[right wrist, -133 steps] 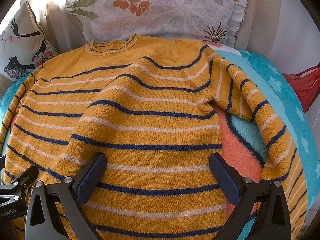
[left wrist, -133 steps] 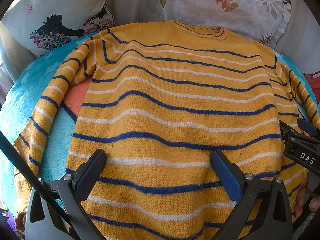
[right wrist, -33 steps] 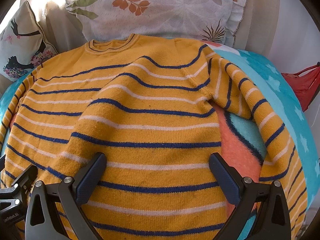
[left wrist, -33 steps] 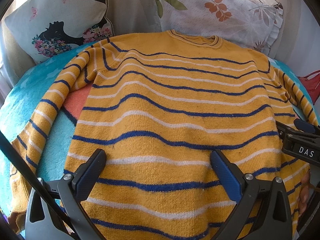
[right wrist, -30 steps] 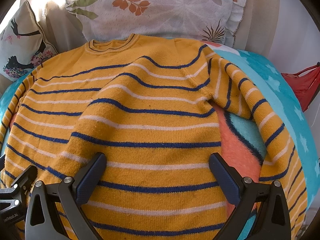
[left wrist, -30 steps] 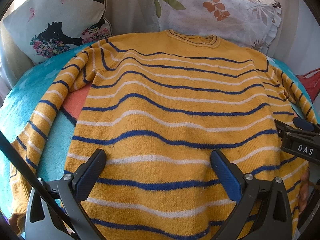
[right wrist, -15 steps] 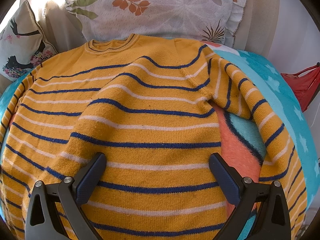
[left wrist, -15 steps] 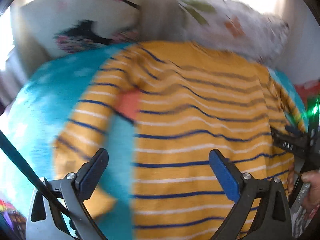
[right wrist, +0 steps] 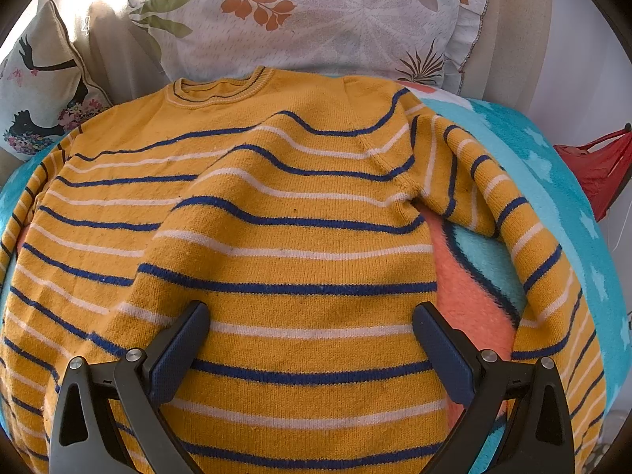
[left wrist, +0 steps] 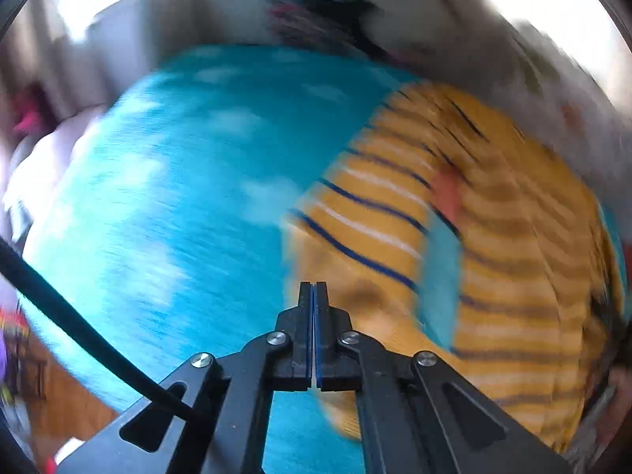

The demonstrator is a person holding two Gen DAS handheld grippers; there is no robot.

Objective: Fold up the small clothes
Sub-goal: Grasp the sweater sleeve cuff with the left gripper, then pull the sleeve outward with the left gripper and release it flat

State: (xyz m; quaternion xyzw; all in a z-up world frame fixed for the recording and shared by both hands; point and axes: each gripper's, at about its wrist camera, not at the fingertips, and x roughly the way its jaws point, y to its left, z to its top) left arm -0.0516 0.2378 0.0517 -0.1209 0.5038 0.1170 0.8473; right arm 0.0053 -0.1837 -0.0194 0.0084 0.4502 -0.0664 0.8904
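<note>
Mustard-yellow knit with blue and white stripes, the sweater (right wrist: 292, 245) lies spread flat and face up on a turquoise blanket (right wrist: 561, 166), its collar at the far side just below a leaf-print pillow (right wrist: 316, 19). A second cushion with a dark silhouette figure (right wrist: 43, 91) leans at the far left. In the right wrist view the sweater's right sleeve (right wrist: 525, 245) curves down the right side over a coral patch of the blanket, and a red bag (right wrist: 600, 170) sits at the far right edge.

The right gripper (right wrist: 312, 339) hovers over the lower body of the sweater with its blue-padded fingers (right wrist: 177, 351) spread wide, nothing between them.

The left wrist view is heavily motion-blurred. There the left gripper (left wrist: 314, 296) has its jaws pressed flat together; they have just been closing, and no cloth shows between them. Its tips sit above the near end of the sweater's left sleeve (left wrist: 363, 229), which lies on the blanket to the left of the sweater's body; whether the tips touch the sleeve cannot be told through the blur. A black cable (left wrist: 79, 331) crosses the near left corner.
</note>
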